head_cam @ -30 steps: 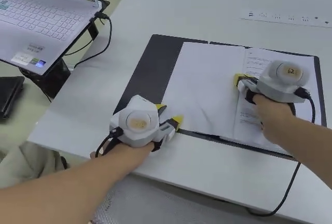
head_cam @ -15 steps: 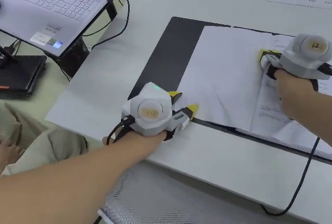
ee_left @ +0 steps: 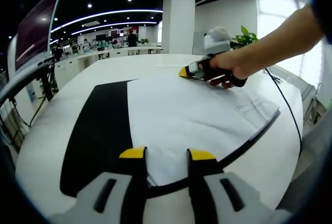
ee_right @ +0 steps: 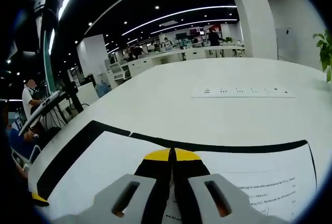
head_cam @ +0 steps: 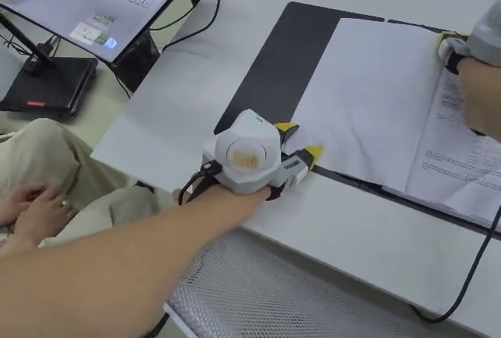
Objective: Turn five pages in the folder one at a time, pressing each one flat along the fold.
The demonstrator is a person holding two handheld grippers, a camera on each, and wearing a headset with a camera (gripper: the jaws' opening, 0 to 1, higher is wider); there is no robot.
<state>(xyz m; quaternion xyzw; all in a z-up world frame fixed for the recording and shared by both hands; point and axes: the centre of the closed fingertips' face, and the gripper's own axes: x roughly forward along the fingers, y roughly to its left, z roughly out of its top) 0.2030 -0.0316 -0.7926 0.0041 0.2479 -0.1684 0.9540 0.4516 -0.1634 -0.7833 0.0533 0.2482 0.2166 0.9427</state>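
Jaws stand apart on the left hand-held gripper (head_cam: pixel 300 141) at the near edge of the open black folder (head_cam: pixel 282 64) on the white worktop (head_cam: pixel 352 236); the right hand-held gripper (ee_right: pixel 171 155), jaws together, presses its white page (head_cam: pixel 368 95).

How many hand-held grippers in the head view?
2. Left hand-held gripper at the near edge of the folder, jaws apart; right hand-held gripper at the fold, far right, jaws shut, partly cut off by the frame.

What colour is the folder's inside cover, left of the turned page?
Black. The folder cover shows best in the head view.
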